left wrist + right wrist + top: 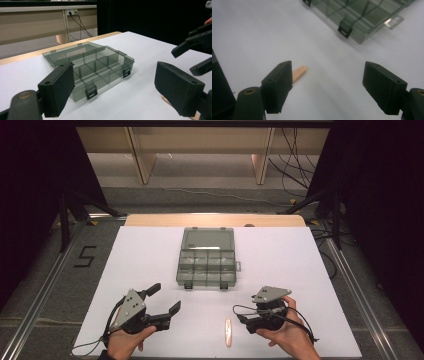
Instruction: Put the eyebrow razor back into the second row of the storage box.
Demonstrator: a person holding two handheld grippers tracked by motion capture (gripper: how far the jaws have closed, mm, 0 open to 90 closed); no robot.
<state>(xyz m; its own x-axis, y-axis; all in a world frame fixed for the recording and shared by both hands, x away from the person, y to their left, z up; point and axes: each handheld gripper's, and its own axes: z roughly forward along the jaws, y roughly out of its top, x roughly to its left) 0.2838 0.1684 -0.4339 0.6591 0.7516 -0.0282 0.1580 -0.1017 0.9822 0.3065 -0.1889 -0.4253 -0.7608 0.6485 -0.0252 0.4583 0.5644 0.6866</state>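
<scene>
My right hand-held gripper [239, 314] hangs just above the tabletop [300, 270] with its jaws spread wide and nothing between them, and the small wooden stick [228, 332] lies just beside it, toward my left and a little nearer to me. In the right gripper view the stick's rounded end [299, 72] peeks out from behind one jaw, so it sits off to that side, not centred in the gap. Its long axis runs roughly away from me, toward the box. My left hand-held gripper [166, 300] is also wide open and empty, but it sits farther from the stick, so I judge the right one better placed to take it. Beyond both, the clear compartment box [206, 262] lies open, lid flat, at the middle of the white tabletop, well apart from the stick.
</scene>
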